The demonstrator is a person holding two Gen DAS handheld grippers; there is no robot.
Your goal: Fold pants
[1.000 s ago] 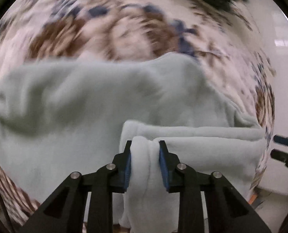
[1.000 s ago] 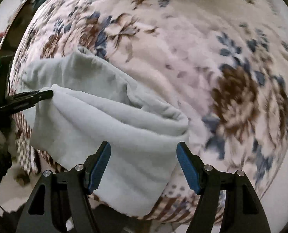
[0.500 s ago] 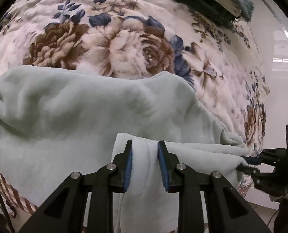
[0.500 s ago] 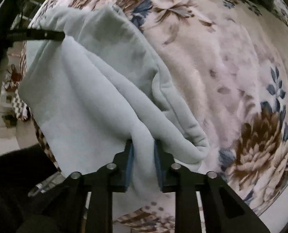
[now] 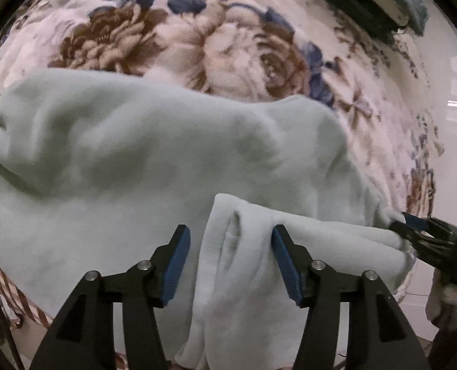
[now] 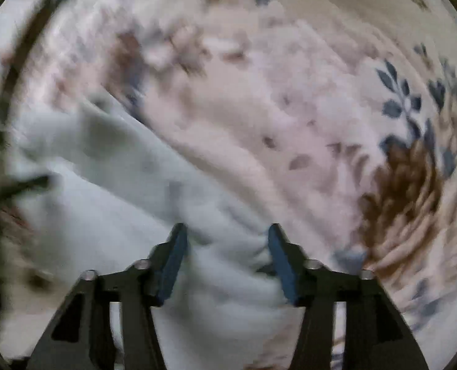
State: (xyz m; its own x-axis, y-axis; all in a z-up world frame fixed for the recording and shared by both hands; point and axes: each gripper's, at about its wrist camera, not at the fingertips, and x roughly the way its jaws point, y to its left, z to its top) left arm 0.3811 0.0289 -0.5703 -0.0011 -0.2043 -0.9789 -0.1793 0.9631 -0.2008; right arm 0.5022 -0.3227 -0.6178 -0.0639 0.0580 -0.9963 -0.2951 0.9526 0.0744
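On the floral bed (image 5: 234,49), your left tool (image 5: 230,257) and right tool (image 6: 225,259) are both opening, letting go of the pants (image 5: 154,160); a snagged pad as you withdraw could drag the fold open.

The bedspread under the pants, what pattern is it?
Pinkish-cream bedspread with brown and blue flowers; clearest in the left wrist view.

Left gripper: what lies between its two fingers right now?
A bunched fold of the pale green pants lies between the left gripper fingers, which are opening and no longer pinch it. The left wrist view shows this.
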